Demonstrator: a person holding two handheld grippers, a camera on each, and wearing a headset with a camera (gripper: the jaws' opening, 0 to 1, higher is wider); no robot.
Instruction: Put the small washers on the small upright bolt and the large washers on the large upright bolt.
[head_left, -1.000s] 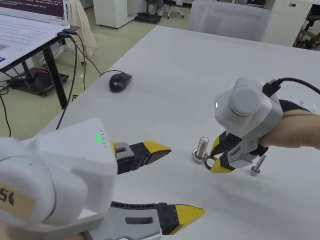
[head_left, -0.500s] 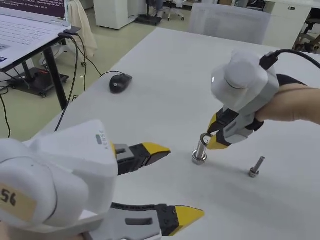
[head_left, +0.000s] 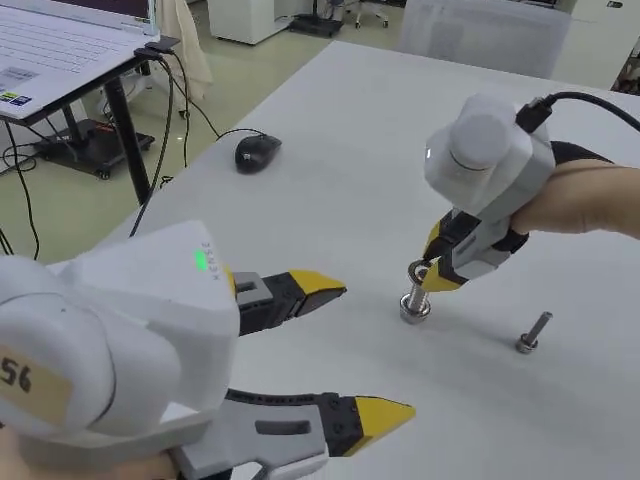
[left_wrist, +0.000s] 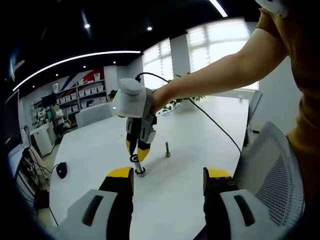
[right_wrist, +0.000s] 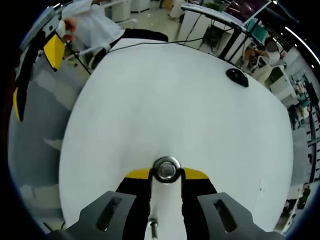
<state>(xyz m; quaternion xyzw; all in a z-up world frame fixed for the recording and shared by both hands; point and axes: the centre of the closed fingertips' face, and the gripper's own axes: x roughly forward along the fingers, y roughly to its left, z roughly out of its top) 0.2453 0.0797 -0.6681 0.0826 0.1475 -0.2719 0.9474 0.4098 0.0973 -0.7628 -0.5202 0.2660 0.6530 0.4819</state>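
Washer (head_left: 417, 270), the large one, is the piece in play. At the left, the left gripper (head_left: 375, 350) hangs empty with jaws wide apart, well short of the bolts. A mouse (head_left: 258, 152) lies far back on the tabletop (head_left: 330, 200), out of the way. The right gripper (head_left: 432, 277) pinches the washer at the tip of the upright large bolt (head_left: 415, 305), so I judge the move is straight down. The small bolt (head_left: 533, 332) stands apart, rightward.

Bright, even illumination; soft shadows on the white table (head_left: 330, 150); gripper views curve strongly at edges (fisheye), windows (left_wrist: 220, 52) glaring.
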